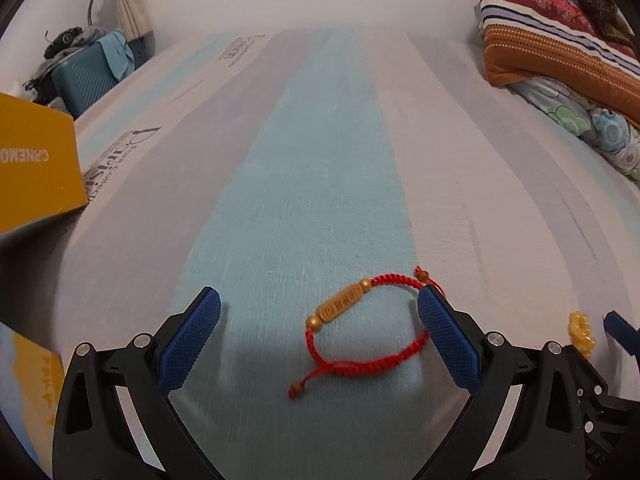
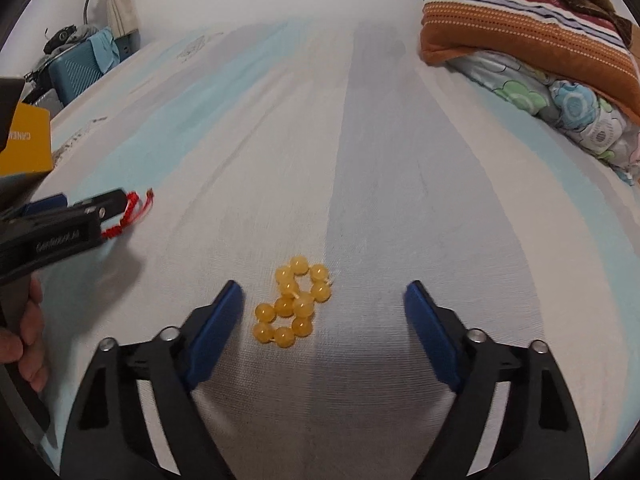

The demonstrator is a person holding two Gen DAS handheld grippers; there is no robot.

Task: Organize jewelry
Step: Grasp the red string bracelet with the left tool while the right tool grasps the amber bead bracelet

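A red braided cord bracelet with a gold tube bead lies on the striped bed sheet. My left gripper stands open around it, the right pad close to the cord. A yellow bead bracelet lies bunched on the sheet between the fingers of my right gripper, nearer the left pad. The right gripper is open, its pads clear of the beads. In the right wrist view the left gripper shows at the left with the red cord bracelet beside it. The yellow bead bracelet peeks in at the right of the left wrist view.
A yellow box sits at the left edge of the bed. Folded blankets and a pillow pile up at the back right. A blue suitcase stands beyond the bed at the far left. A hand holds the left gripper's handle.
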